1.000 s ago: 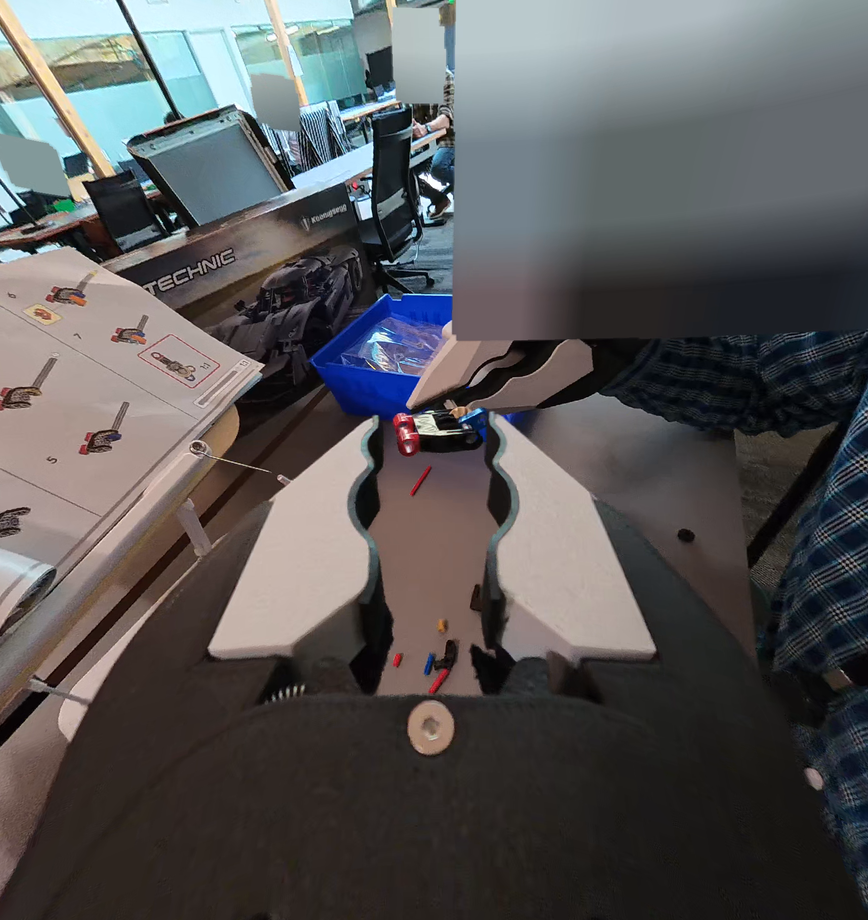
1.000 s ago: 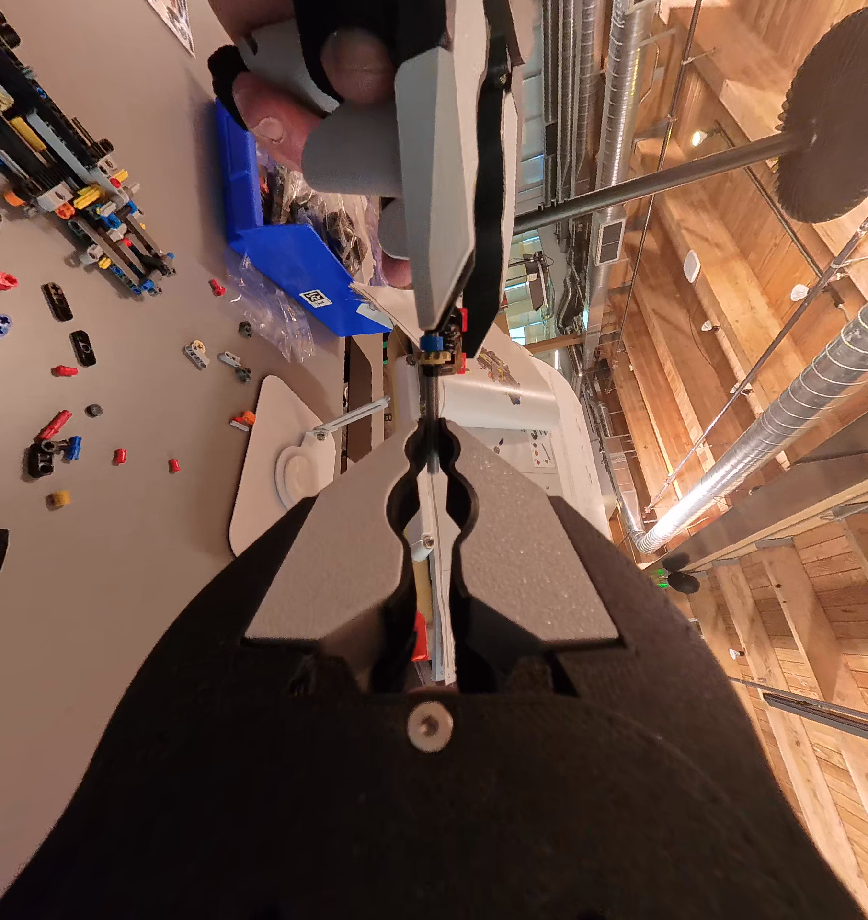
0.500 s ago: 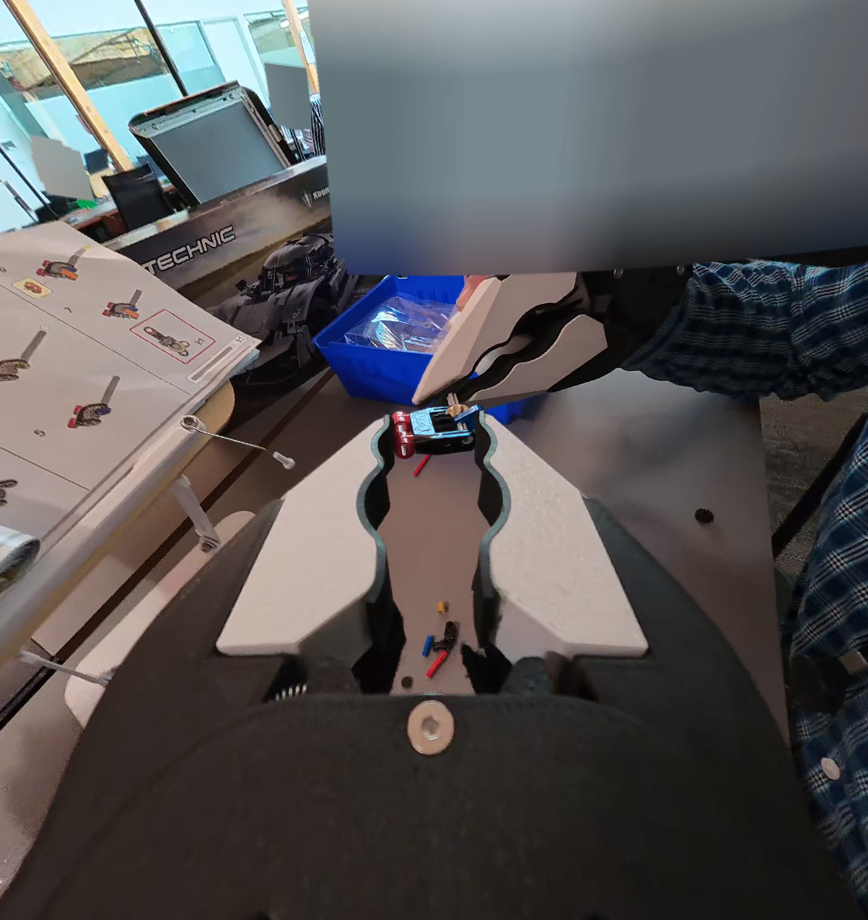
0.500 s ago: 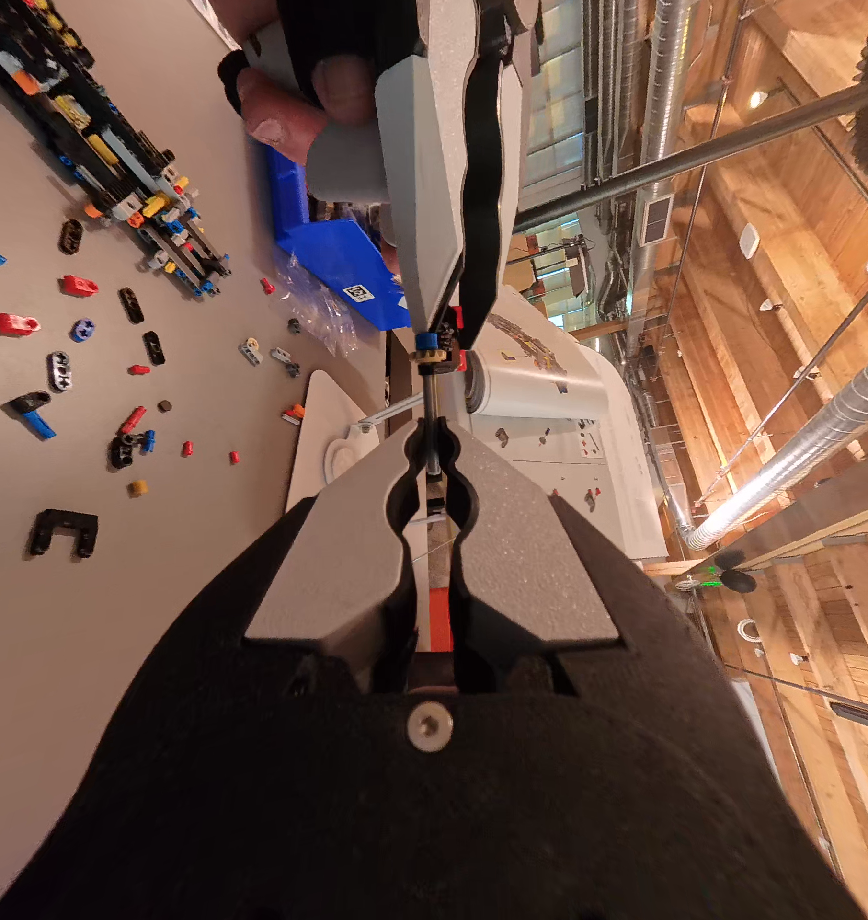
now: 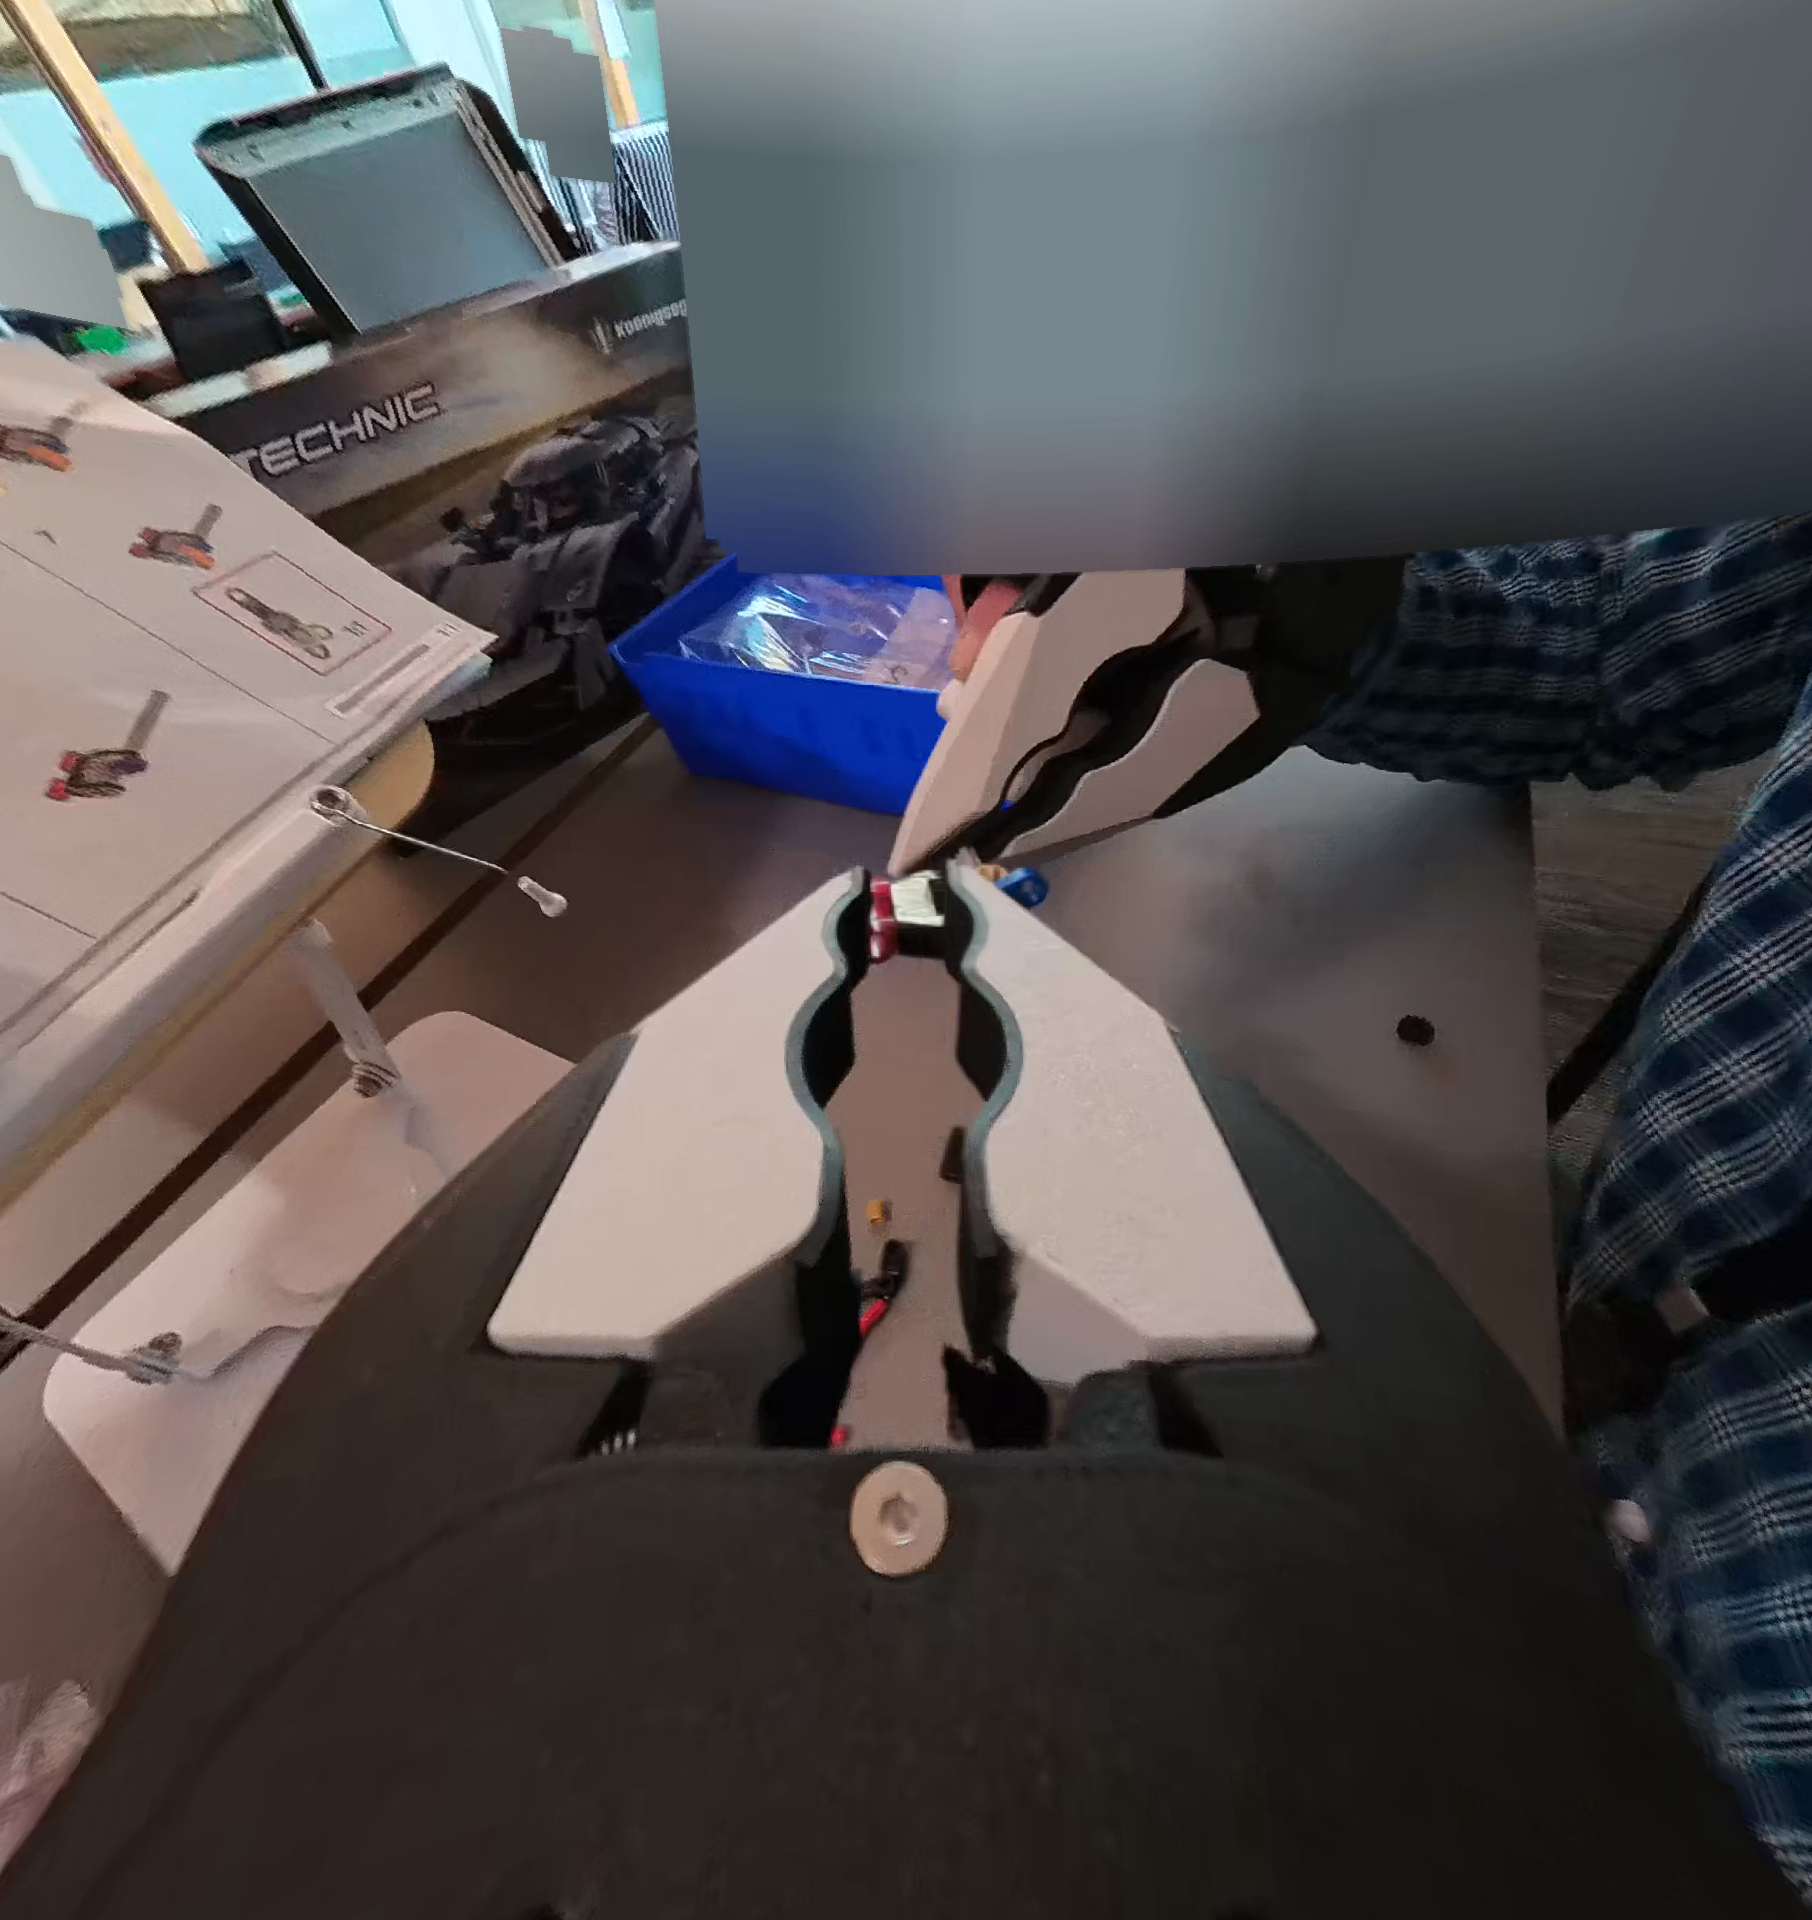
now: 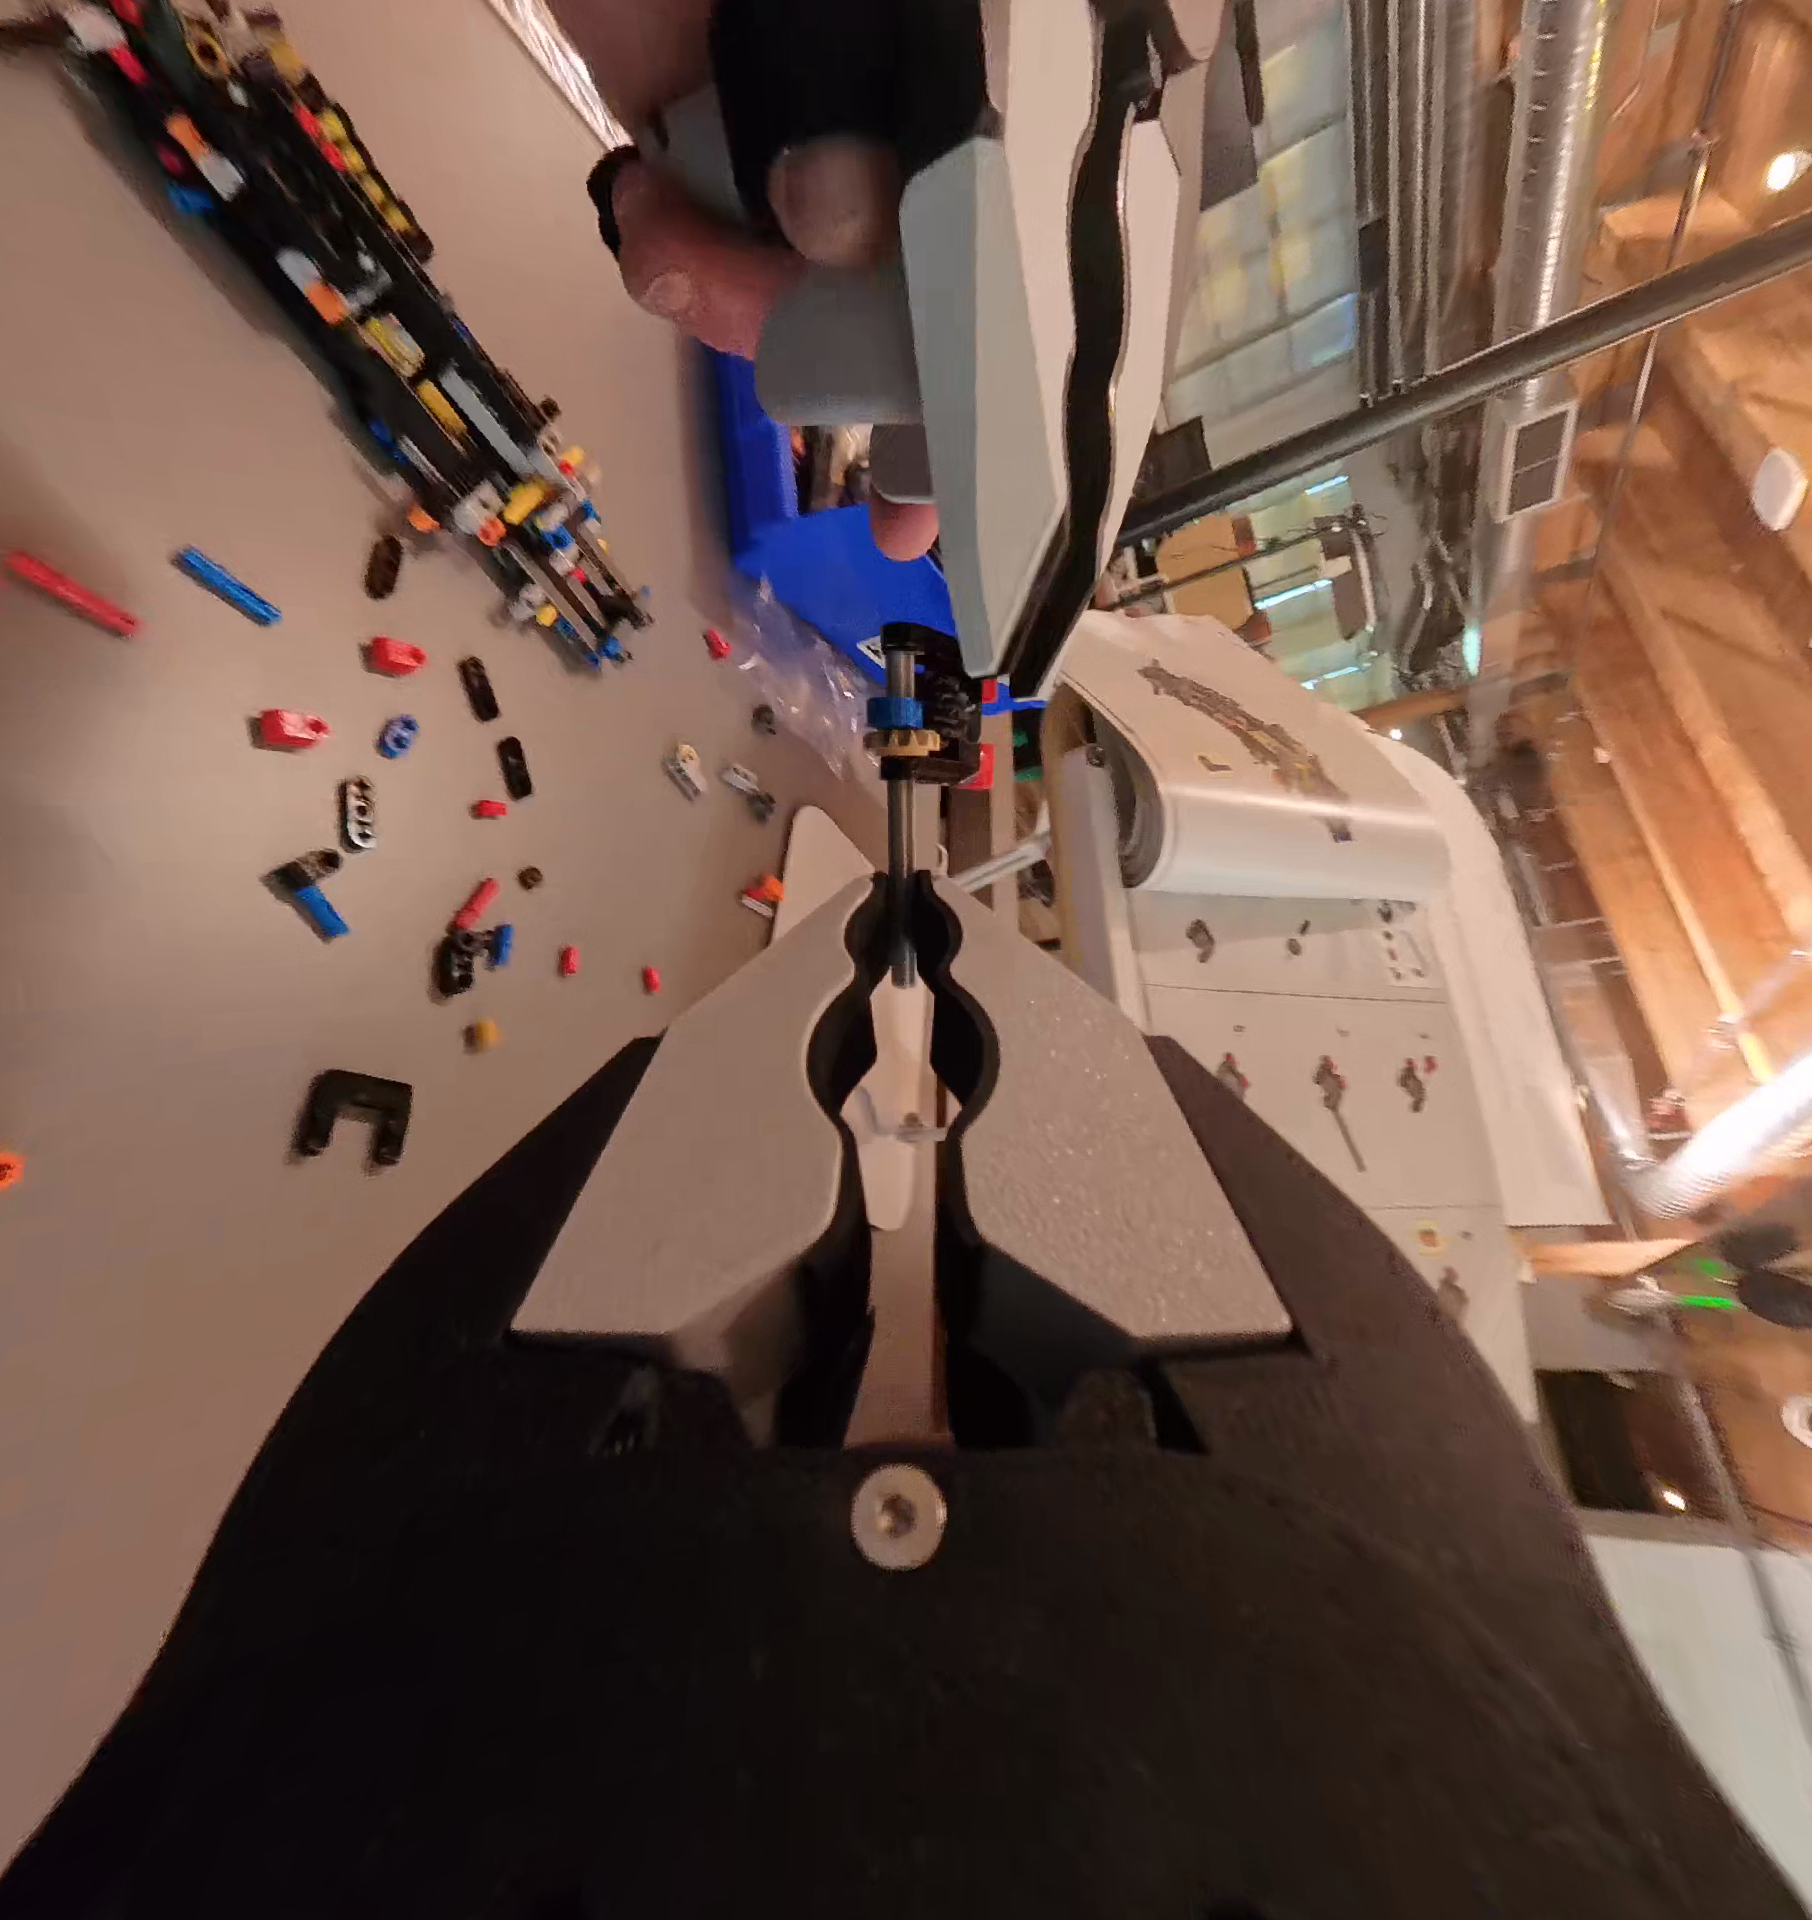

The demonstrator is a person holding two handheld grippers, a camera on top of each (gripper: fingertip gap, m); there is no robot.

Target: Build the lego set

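A small lego assembly [image 5: 907, 914] of black, red and white parts sits between the tips of my left gripper [image 5: 910, 902], which is shut on it above the table. In the right wrist view the assembly [image 6: 928, 717] shows a blue bush and a tan gear on a dark grey axle [image 6: 902, 831]. My right gripper [image 6: 903, 896] is shut on the axle's lower end. The left gripper [image 6: 1011, 665] comes down from the top of that view. The right gripper [image 5: 923, 860] meets the assembly from behind in the left wrist view.
A blue bin [image 5: 777, 727] with plastic bags stands behind the grippers. An open instruction booklet [image 5: 154, 675] on a stand is to the left, with the set's box [image 5: 445, 416] behind it. A long part-built model [image 6: 414, 343] and several loose pieces [image 6: 393, 727] lie on the table. Both grippers' tips are close together, under 4 cm apart.
My left gripper's fingers have closed in narrower on the assembly, which has turned so its red and white side shows. Both grippers have shifted together and the right view has tilted.
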